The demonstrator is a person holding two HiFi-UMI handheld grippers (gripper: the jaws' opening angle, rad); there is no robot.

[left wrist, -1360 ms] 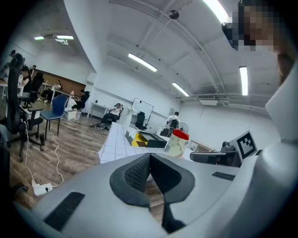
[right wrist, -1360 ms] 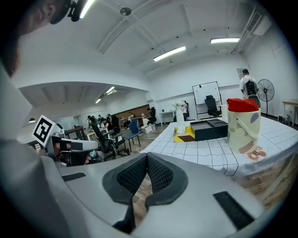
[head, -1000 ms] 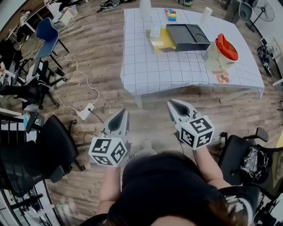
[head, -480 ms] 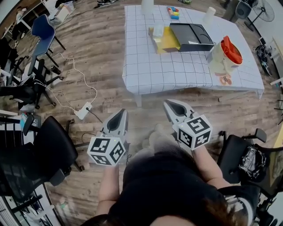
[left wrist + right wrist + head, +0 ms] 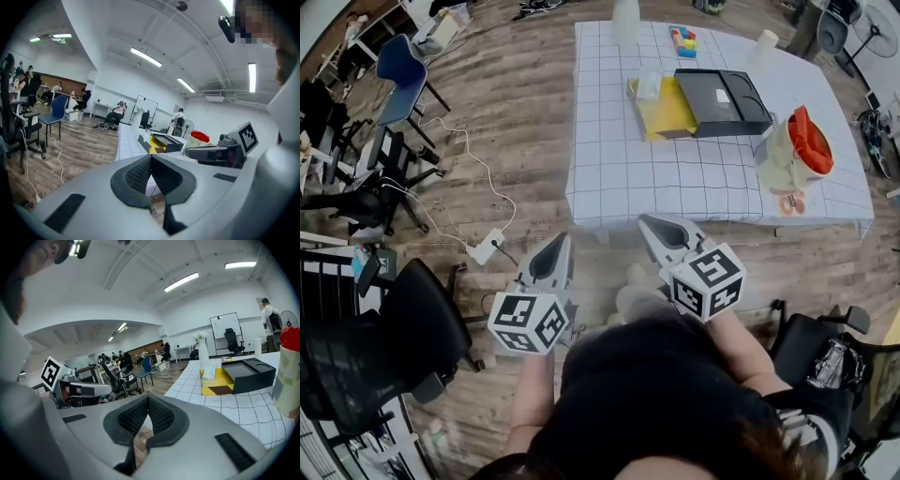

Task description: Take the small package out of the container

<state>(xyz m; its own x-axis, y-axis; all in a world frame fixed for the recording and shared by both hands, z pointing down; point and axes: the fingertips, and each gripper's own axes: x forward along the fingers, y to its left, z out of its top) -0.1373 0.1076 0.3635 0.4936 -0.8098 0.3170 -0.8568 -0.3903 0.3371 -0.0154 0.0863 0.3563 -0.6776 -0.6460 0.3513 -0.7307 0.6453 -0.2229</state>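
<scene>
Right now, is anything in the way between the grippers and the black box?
Nothing visible. Only floor and bare table lie between the left gripper, the right gripper and the black container.

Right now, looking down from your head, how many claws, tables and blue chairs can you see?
Claws: 2, the left claw and the right claw
Tables: 1, the white table
Blue chairs: 1, the blue chair
Total: 4

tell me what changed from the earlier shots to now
The person stepped closer to the table, carrying the left tool and right tool forward; the right tool now nears the table's front edge. Nothing was gripped or released. Both stayed shut and empty, and the black container was untouched.
</scene>
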